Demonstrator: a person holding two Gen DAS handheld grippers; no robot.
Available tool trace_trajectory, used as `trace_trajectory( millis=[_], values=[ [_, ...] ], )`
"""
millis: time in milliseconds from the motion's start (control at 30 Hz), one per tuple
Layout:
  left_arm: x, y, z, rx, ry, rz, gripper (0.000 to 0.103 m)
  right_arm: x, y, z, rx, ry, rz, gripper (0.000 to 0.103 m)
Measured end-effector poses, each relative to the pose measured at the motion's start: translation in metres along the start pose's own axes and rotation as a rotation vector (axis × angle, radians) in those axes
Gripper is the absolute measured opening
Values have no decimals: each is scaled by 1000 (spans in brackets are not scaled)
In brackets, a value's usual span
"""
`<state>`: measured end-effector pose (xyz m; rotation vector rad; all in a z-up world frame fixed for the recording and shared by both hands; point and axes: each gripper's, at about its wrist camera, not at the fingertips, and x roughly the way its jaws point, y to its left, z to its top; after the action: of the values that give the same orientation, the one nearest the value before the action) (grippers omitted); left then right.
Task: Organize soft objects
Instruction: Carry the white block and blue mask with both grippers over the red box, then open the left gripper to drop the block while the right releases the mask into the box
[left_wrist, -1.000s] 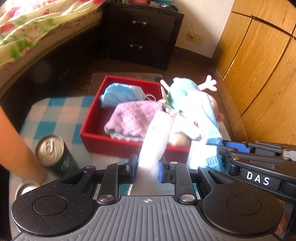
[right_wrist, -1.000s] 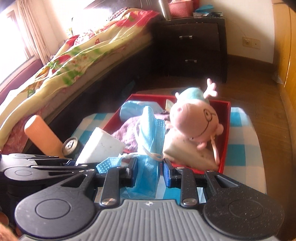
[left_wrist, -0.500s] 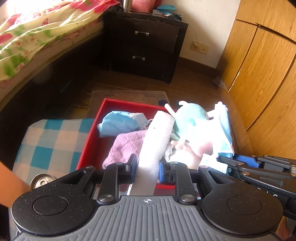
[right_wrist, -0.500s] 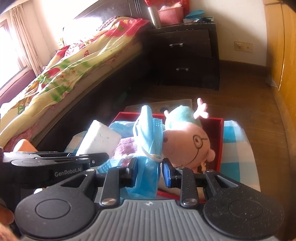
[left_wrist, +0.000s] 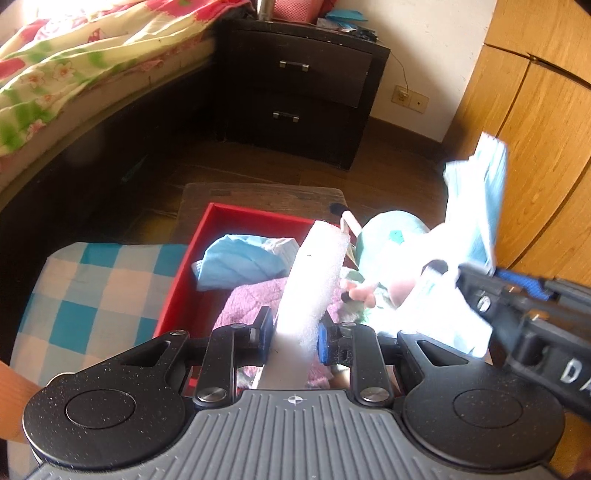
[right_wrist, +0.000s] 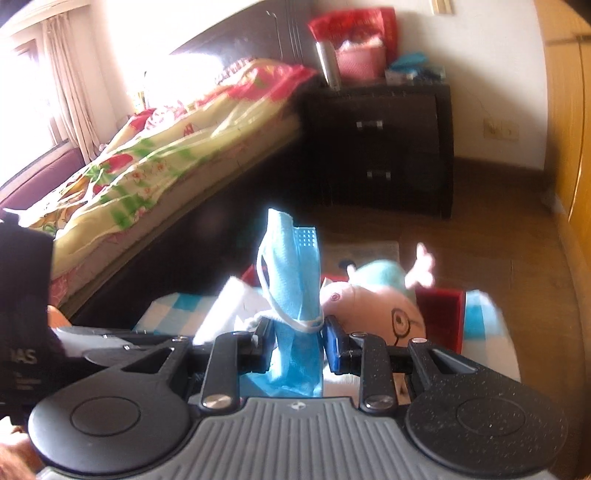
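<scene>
the white foam block is pinched between the pads of the left gripper and juts up over the red box, hiding part of what lies inside. in the box sit a crumpled blue mask, a purple cloth and a pink plush pig with a teal top. the right gripper is clamped on another blue face mask, which stands up and screens the box. the box rests on a blue-checked cloth. beyond are a dark nightstand, a bed with a floral cover and a wooden wardrobe.
</scene>
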<state>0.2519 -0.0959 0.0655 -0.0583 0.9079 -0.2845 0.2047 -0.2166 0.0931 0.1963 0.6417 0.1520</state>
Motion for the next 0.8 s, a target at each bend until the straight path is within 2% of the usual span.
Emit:
trace_trajectory(
  millis=[67,233,267,333,433,567,633,667,733,767,800],
  values=[
    [5,3,1,-9,-3,7,24,3,2,4,-14,-23,-9,1],
    [20,12,6,-43,4,14,25,17,10,5,-51,-46,-24,1],
    [22,14,6,-46,2,23,22,21,11,4,-60,-40,-23,0],
    [25,20,8,-68,-3,31,23,30,15,1,-109,12,-15,0],
    [30,22,11,-75,-4,27,25,39,15,-8,-134,42,-17,0],
    [31,24,11,-85,-7,51,37,47,18,-14,-158,38,-54,0],
    [27,26,13,-101,-20,47,50,50,17,-15,-168,47,-55,0],
    [24,28,14,-113,-34,39,55,50,16,-16,-166,51,-35,2],
    [21,26,15,-119,-42,32,55,53,17,-19,-174,94,7,19],
    [21,25,15,-114,-41,23,56,56,17,-22,-183,118,2,37],
    [20,22,15,-108,-38,18,56,59,18,-26,-194,123,-29,47]
  ],
)
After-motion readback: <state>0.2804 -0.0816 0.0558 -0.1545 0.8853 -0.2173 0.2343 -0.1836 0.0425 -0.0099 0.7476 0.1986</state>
